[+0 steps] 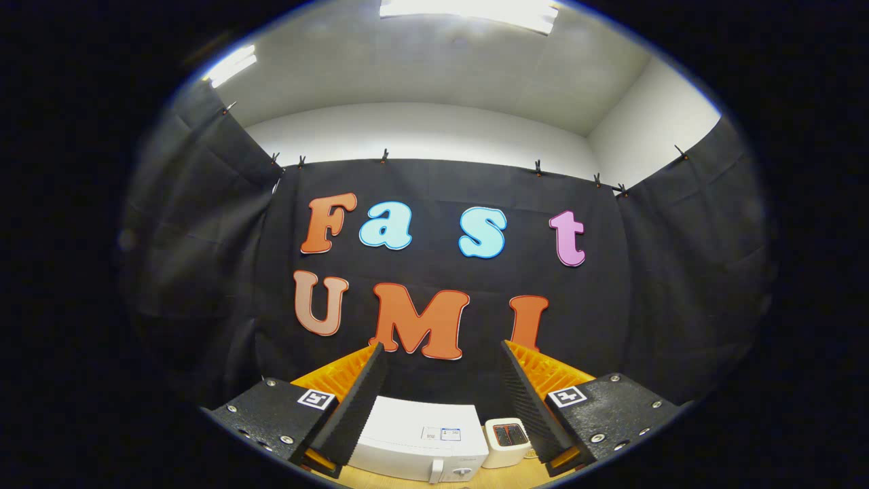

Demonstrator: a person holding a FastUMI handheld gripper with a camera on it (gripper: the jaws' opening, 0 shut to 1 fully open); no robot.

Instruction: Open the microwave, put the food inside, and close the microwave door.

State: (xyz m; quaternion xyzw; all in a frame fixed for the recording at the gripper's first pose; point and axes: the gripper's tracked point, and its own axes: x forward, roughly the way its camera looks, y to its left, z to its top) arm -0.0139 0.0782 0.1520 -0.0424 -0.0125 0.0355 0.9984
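Note:
My gripper (441, 353) is held high and open, with nothing between its fingers (353, 401). Far below, between and beyond the fingers, a white microwave (421, 438) stands on a wooden table (502, 479); I look down on its top and the upper strip of its front, where a handle and a knob show. Its door looks shut. No food item can be made out.
A small white box-like device (508, 441) with a dark top stands right beside the microwave, near the right finger. Black cloth walls (679, 285) surround the booth on three sides, with a white ceiling and lights above.

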